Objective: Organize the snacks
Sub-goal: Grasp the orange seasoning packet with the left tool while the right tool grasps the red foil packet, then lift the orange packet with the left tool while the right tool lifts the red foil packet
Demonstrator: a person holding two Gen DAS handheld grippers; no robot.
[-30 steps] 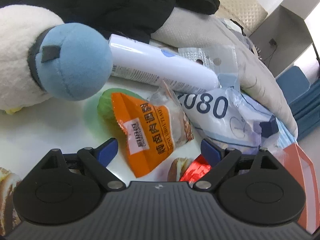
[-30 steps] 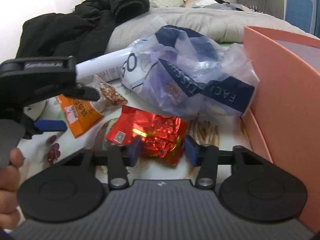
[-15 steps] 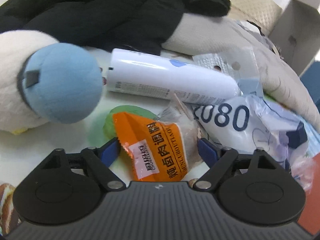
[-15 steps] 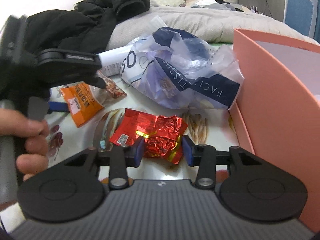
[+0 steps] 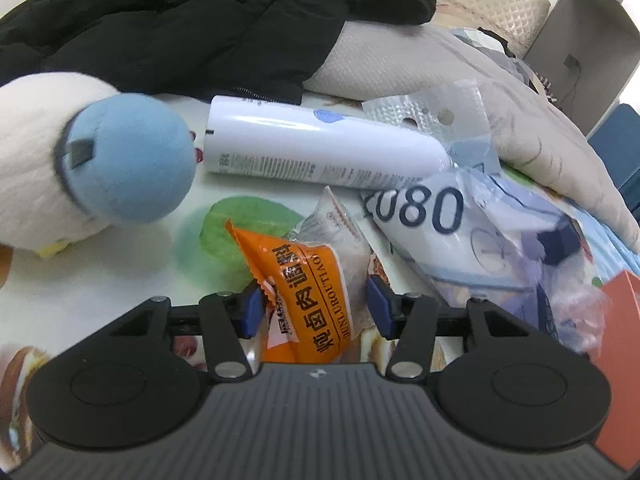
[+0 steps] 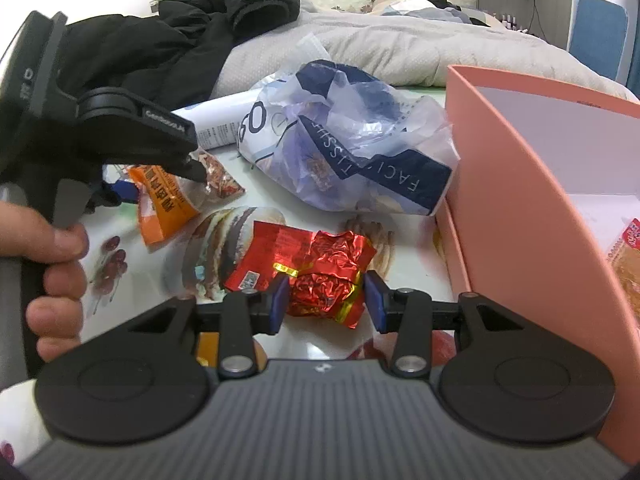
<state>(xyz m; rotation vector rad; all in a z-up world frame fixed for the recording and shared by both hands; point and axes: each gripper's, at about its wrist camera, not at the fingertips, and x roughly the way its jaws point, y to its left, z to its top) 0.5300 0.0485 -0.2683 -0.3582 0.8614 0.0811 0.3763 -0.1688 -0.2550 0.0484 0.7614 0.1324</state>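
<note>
A: Left side?
B: Left tongs (image 5: 314, 310) spread, straddling the orange packet (image 5: 308, 300) on the table (image 5: 120, 264); contact unclear. Plush toy (image 5: 88, 164) far left, white bottle (image 5: 320, 152) behind the packet.
A: Right?
B: Right tongs (image 6: 326, 298) spread around the red foil packet (image 6: 308, 268), pads beside it, not pinching. Tissue bag (image 6: 352, 148) behind, pink box (image 6: 532, 208) at right.
</note>
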